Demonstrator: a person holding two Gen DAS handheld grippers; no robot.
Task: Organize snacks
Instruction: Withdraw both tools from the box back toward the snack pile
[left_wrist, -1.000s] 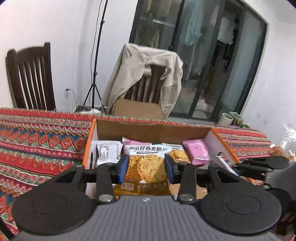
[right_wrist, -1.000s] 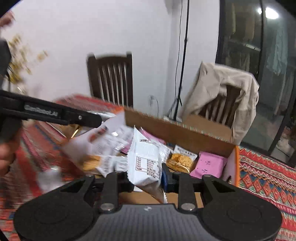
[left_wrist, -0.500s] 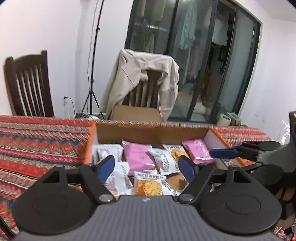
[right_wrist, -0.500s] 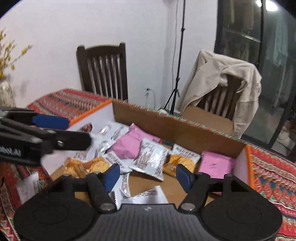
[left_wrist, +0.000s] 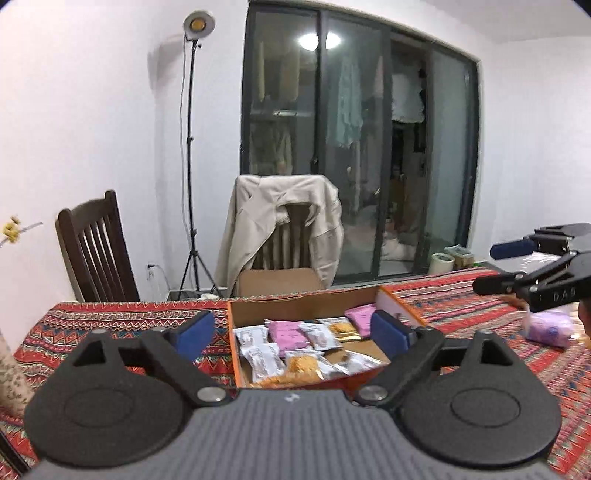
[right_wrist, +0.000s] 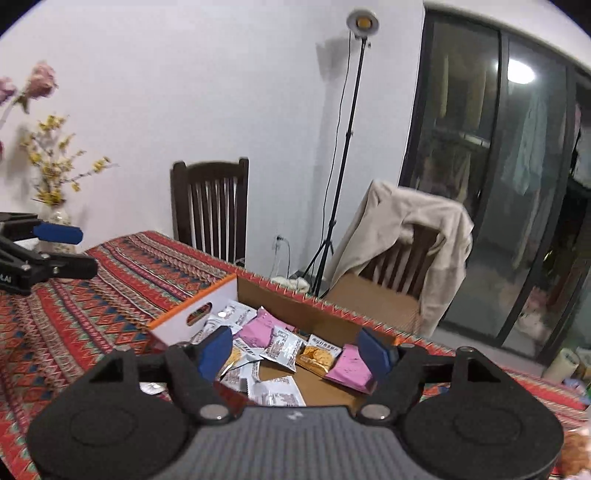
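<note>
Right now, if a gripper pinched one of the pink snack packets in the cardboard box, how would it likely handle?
The pink packet looks like thin, crinkled film, so it would probably flex rather than stay stiff. It seems small and flat, so likely light. Its glossy wrap may slip between pads, and since it leans on neighbouring packets in the cardboard box, lifting it could shift them.

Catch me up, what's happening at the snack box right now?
A person holds a gripper in each hand above a patterned table. Both the left gripper and the right gripper are opening with nothing between their jaws. The cardboard box holds a loose pile of snack packets in pink, white and orange wrappers. Another pink packet lies on the tablecloth outside the box, not yet put away.
</note>
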